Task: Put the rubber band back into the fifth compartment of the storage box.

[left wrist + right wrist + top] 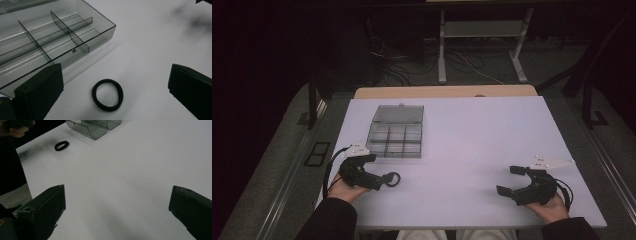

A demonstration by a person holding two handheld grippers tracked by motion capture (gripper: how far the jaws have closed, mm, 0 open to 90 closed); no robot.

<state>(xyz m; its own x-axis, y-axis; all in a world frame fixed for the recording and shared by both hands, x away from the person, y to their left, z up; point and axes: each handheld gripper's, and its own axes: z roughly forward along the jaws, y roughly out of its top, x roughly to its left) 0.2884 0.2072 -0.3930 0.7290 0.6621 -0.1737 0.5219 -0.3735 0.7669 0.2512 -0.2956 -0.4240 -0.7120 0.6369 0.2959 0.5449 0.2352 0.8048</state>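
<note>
we've got one black hair tie (pixel 107 94) flat on the white table (pixel 482 135), right between our left gripper (pixel 112 92)'s wide-open jaws, untouched, one clear divided box (pixel 396 132) just beyond it, right gripper (pixel 513 180) also spread open, holding nothing, well off to the side

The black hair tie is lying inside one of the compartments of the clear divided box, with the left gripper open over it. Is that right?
Not quite. The black hair tie lies on the white table beside the clear divided box, not in a compartment. The left gripper view shows this. The left gripper is indeed open over it.
</note>
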